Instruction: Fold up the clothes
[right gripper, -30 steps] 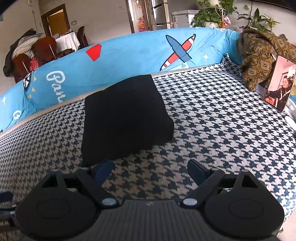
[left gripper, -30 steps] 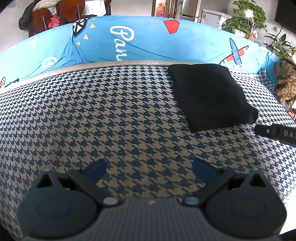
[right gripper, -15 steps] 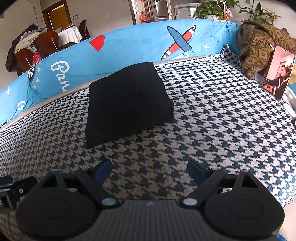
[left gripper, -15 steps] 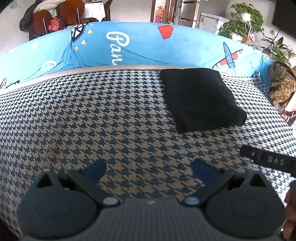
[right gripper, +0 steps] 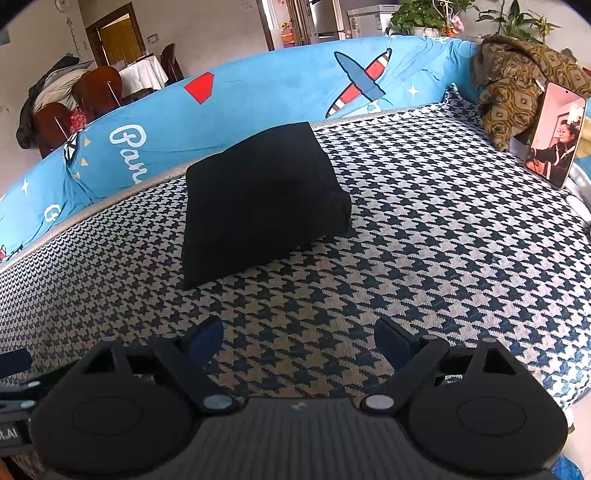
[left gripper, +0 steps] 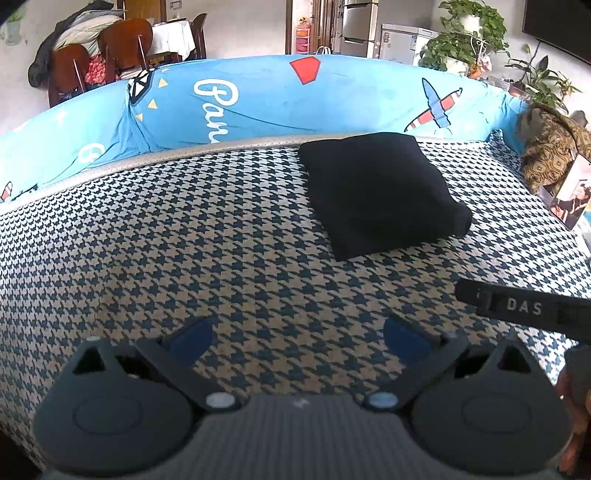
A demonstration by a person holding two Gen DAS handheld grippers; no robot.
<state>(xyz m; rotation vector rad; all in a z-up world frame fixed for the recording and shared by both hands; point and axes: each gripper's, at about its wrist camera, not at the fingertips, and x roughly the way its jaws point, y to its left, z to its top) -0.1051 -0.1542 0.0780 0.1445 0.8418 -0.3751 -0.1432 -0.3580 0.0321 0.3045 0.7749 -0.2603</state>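
Observation:
A black garment [left gripper: 380, 192] lies folded into a thick rectangle on the houndstooth sofa seat [left gripper: 184, 229], near the blue backrest. In the right wrist view the same black garment [right gripper: 258, 195] sits ahead and a little left of centre. My left gripper [left gripper: 297, 338] hangs open above bare seat, well short of the garment and to its left, with nothing between its blue pads. My right gripper [right gripper: 295, 339] is open too, over bare seat in front of the garment, empty. A black part of the right gripper [left gripper: 524, 306] shows at the right edge of the left wrist view.
A blue printed cover [left gripper: 277, 99] drapes the sofa back. At the right end lie a brown patterned cloth [right gripper: 517, 85] and a propped phone [right gripper: 554, 136]. Chairs [left gripper: 92, 59], a fridge and potted plants [left gripper: 465, 33] stand behind the sofa.
Both grippers have drawn back from the folded garment, which now sits farther away in each view. The garment itself has not moved. Both grippers stayed open.

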